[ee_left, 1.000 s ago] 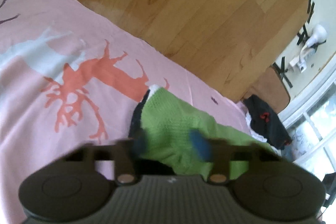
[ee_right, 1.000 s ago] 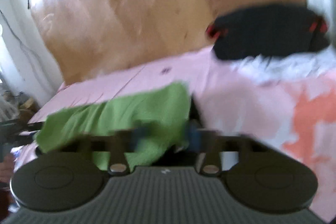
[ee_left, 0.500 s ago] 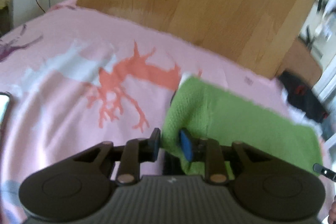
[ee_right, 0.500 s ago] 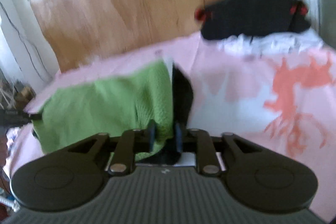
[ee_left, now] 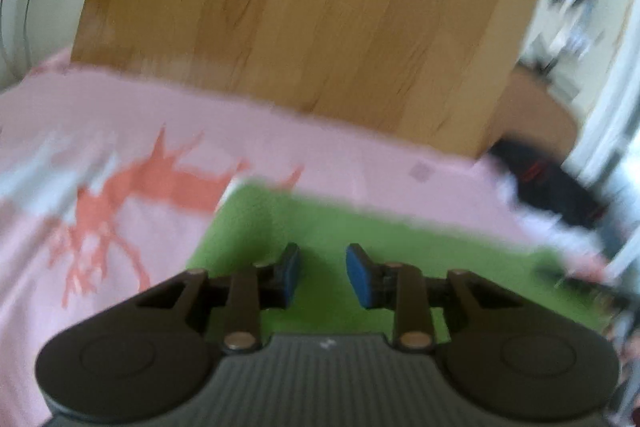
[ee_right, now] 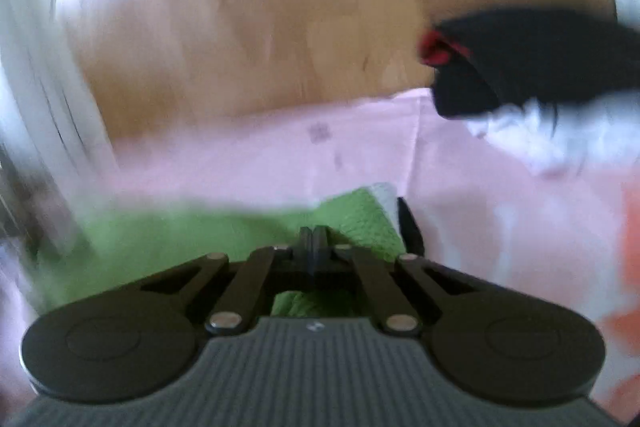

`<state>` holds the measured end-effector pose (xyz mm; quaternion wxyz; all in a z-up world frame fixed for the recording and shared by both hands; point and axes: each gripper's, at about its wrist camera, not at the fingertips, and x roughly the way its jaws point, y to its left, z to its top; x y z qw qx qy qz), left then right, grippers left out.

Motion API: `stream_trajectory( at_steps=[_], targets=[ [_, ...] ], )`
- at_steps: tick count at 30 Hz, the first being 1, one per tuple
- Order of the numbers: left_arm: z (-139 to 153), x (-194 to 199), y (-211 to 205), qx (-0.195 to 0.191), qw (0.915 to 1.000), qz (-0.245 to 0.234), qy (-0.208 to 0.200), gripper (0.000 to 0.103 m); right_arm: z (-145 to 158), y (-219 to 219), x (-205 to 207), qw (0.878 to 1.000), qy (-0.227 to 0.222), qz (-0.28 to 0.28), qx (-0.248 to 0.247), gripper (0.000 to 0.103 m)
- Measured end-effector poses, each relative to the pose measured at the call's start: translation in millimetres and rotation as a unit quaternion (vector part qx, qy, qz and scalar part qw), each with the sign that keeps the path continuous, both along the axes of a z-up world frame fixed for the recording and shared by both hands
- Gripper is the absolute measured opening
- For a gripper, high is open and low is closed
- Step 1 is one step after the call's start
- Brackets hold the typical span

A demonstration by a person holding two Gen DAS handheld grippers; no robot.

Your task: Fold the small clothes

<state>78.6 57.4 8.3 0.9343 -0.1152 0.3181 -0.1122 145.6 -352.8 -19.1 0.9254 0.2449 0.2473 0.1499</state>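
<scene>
1. While blur smears both views, green knit garment (ee_left: 360,239) lies flat just beyond and beneath left gripper (ee_left: 322,275), long axis crosswise; jaws opening, nothing between.
2. Right gripper (ee_right: 314,239) pressed closed over the garment's corner (ee_right: 360,215); hold on cloth impossible to tell.

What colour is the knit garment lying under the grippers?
Bright green garment, with a white edge and dark underside at one end; that shows best in the right wrist view.

Two handheld grippers, both blurred. The left gripper (ee_left: 322,273) has a ribbed grey body, two round black housings, black linkage arms with silver pivot screws, and blue pads (ee_left: 359,277). The right gripper (ee_right: 314,241) has the same grey-and-black build, with a small white mark on its ribbed top.
</scene>
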Motion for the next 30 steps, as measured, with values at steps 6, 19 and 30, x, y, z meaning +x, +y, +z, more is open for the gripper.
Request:
stream_trajectory(
  at_steps=[6,19,30],
  targets=[
    [5,-22,4,-0.011,0.9995,-0.001,-0.03,0.04,15,13,-29,0.999,-0.026,-0.027,-0.029,0.023],
    [-7,-31,-33,0.054,0.9962,-0.026,-0.063,0.053,-3,40,-40,0.994,-0.071,0.027,-0.076,0.041],
    [-8,-33,-40,0.072,0.9948,-0.028,-0.067,0.056,-9,36,-51,0.996,-0.072,0.03,-0.053,0.041]
  ],
)
